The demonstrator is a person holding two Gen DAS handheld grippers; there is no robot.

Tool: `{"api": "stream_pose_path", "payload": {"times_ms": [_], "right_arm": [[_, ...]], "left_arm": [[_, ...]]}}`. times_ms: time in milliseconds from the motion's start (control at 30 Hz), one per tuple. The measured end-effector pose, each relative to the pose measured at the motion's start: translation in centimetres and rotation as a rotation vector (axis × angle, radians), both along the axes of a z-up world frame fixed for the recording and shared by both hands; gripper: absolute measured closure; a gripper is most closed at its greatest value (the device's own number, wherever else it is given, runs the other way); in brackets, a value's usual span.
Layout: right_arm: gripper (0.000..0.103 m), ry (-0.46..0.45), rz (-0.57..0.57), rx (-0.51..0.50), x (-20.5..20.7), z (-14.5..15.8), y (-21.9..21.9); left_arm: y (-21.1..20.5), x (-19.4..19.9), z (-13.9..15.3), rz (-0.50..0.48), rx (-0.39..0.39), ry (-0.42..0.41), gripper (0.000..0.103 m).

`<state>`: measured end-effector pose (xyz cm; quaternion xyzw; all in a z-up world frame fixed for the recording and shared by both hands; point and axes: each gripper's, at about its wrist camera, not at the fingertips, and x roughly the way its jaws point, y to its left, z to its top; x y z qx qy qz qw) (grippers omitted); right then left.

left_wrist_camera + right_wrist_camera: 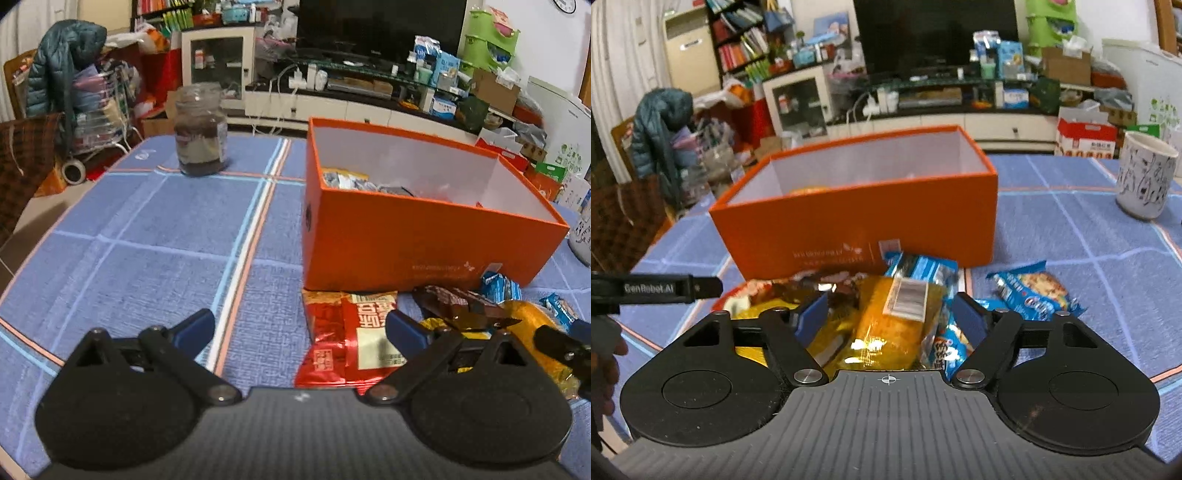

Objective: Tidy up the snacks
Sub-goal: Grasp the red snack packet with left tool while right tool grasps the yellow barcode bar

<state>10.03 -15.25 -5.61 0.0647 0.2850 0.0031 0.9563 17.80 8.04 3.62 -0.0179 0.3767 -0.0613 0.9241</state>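
An open orange box (424,243) stands on the blue checked tablecloth and holds a few snack packets (345,179). Loose snacks lie in front of it: a red packet (343,332), a brown bar (454,301), a yellow-wrapped cake (894,321) and blue packets (1034,291). My left gripper (299,328) is open, its right finger over the red packet. My right gripper (890,317) is open with its jaws on either side of the yellow cake, not closed on it. The box also shows in the right wrist view (857,221).
A glass jar (201,129) with dark contents stands at the far left of the table. A white patterned mug (1145,175) stands at the right. The left gripper's body (657,288) reaches in from the left. Cluttered shelves and a TV stand lie beyond the table.
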Motion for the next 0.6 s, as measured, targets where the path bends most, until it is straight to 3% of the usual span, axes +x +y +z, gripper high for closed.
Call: {"api": "stream_pose_path", "payload": {"times_ms": [133,300,400,467,600], "right_arm": [[0.05,0.06,0.006,-0.01,1.2,-1.0,0.2],[0.072,0.103,0.011,0.032,1.5,-1.6,-0.7],[0.075,0.106,0.028,0.03,1.2,-1.2,-0.8],[0.076,0.107,0.037,0.024,1.0,-1.0,-0.7],[0.075,0.117,0.042,0.031,1.0,-1.2,-0.9]], "left_arm": [[-0.5,0.7,-0.9,-0.017,0.011,0.032,0.006],[-0.8,1.3,-1.7,-0.021,-0.023,0.056,0.006],[-1.0,1.5,-1.8,-0.028,-0.059,0.069,0.006],[-1.2,1.4,-1.7,-0.028,-0.09,0.076,0.012],[-1.9,1.6,-2.1,-0.043,-0.107,0.092,0.009]]}}
